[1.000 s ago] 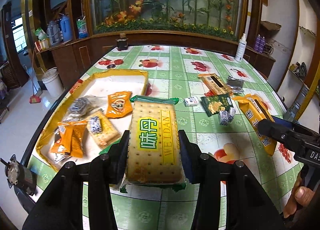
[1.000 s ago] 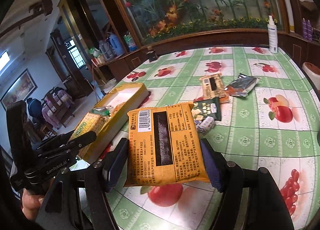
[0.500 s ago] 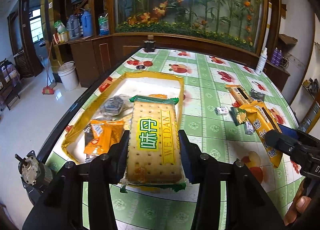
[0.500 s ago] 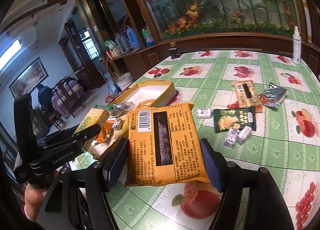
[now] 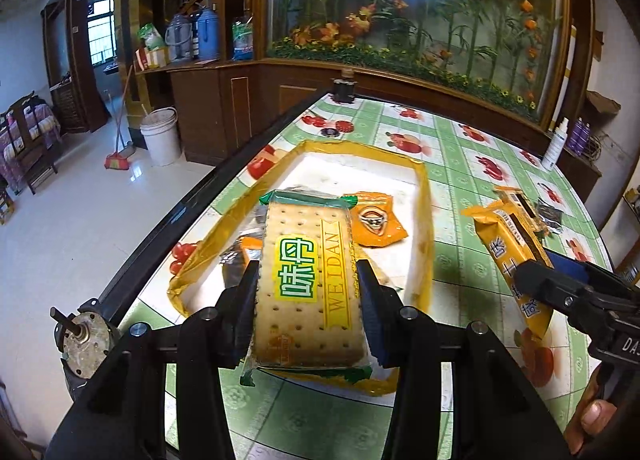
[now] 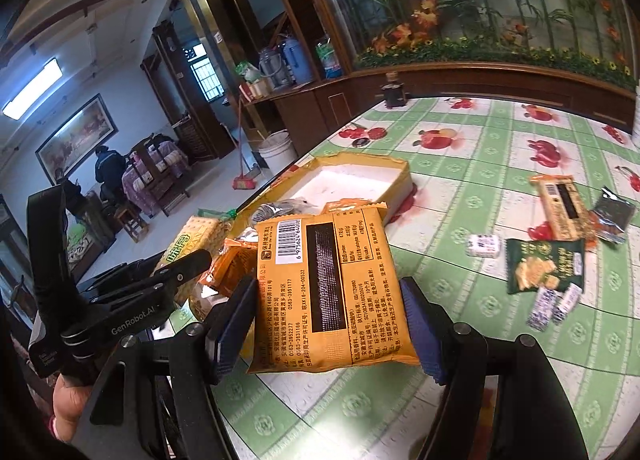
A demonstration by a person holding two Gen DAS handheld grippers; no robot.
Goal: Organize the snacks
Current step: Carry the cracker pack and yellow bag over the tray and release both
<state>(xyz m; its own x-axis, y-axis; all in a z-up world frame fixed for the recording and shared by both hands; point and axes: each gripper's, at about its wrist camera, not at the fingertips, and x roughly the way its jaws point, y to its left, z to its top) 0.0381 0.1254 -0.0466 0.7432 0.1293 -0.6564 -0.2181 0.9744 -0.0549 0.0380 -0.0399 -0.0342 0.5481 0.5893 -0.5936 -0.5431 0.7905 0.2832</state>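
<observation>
Snacks in crinkly plastic wrappers are the business here, and two of them are in the air above a bench [image 6: 460, 187] covered with a green-and-white checked cloth printed with fruit. The left gripper [image 5: 308, 292] pinches a long cracker pack with green sealed ends and a yellow-green label [image 5: 310, 284] across its width, the pads pressed on both long edges so the flat pack stays level and face up. It hangs over the near end of a shallow yellow cardboard box with a white floor [image 5: 424, 195], which looks to be the collecting place, since an orange sachet with a round emblem [image 5: 374, 221] and other small packets already lie inside. The right gripper [image 6: 328, 324] clamps a puffy orange snack bag with a barcode and black panel [image 6: 324, 292] by its side seams, a hold that suits a soft, air-filled bag that would slip from a narrower pinch. This bag hovers just beside the box's near corner, so both hands seem set to drop their loads in together. Well apart on the cloth, a dark green cracker packet [image 6: 542, 264], a tan pack with a black panel [image 6: 560, 207], a silver foil pouch [image 6: 612, 215] and small white wrapped sweets [image 6: 484, 246] lie loose, apparently left to be gathered.
</observation>
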